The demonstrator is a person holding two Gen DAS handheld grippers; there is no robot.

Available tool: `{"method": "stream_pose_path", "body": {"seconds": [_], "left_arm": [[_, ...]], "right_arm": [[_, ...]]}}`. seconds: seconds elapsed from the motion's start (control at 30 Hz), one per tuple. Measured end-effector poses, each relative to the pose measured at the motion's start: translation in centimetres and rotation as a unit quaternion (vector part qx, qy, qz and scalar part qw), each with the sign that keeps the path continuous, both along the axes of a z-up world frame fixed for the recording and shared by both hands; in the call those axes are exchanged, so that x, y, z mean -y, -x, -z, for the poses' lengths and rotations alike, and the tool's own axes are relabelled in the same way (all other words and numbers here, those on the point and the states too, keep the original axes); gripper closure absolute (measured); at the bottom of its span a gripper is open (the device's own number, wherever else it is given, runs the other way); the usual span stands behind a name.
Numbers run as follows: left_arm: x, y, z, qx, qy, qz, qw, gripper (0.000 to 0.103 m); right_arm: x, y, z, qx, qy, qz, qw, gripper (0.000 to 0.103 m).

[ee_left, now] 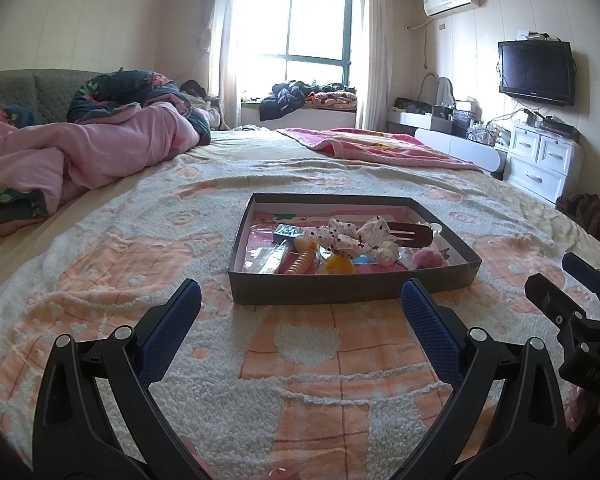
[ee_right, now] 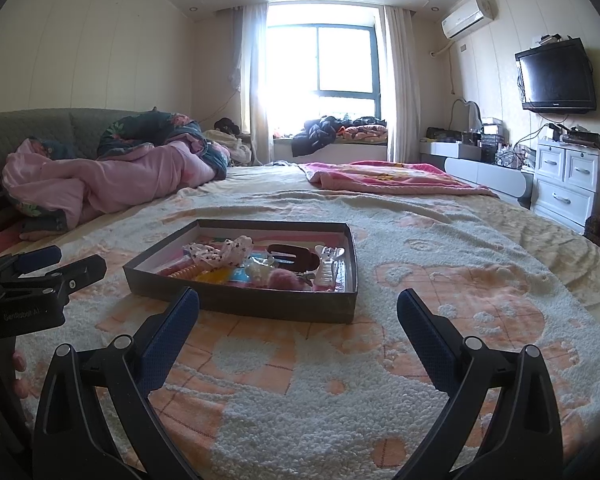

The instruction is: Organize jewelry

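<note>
Item: shallow dark tray (ee_left: 352, 292) on the bed (ee_left: 300, 360), holding the hair pieces: scrunchie (ee_left: 356, 232), brown clip (ee_left: 412, 234), orange coil (ee_left: 300, 265), pink pompom (ee_left: 428, 258), all heaped together. We hold left gripper (ee_left: 300, 308) and right gripper (ee_right: 298, 312) spread wide, empty, short of the near wall. Everything lies inside; sorting pending or finished, we cannot tell. Open bedspread surrounds the tray.
</note>
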State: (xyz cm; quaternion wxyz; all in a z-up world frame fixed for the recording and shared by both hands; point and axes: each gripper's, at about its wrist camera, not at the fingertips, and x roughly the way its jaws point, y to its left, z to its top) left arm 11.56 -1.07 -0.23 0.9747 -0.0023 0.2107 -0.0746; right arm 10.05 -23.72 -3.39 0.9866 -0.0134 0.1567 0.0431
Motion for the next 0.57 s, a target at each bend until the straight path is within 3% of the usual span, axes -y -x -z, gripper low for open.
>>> {"method": "stream_pose_path", "body": {"seconds": [0.37,0.47,0.57], "left_arm": [[-1.7,-1.3,0.4,-0.037,0.030,-0.034,0.9983,0.011],[-4.2,-3.0,0.4,-0.059,0.056,-0.072,0.9941,0.011],[-8.3,-6.1,0.2,-0.085,0.041,-0.155,0.9833,0.011]], "right_arm": [[1.1,-0.3,-0.1,-0.003,-0.012,0.016,1.000,0.006],[3.7,-1.9,-0.3,-0.020,-0.043,0.060,0.997,0.006],[7.7,-5.4,-0.8,-0.057,-0.050,0.137,0.988,0.006]]}}
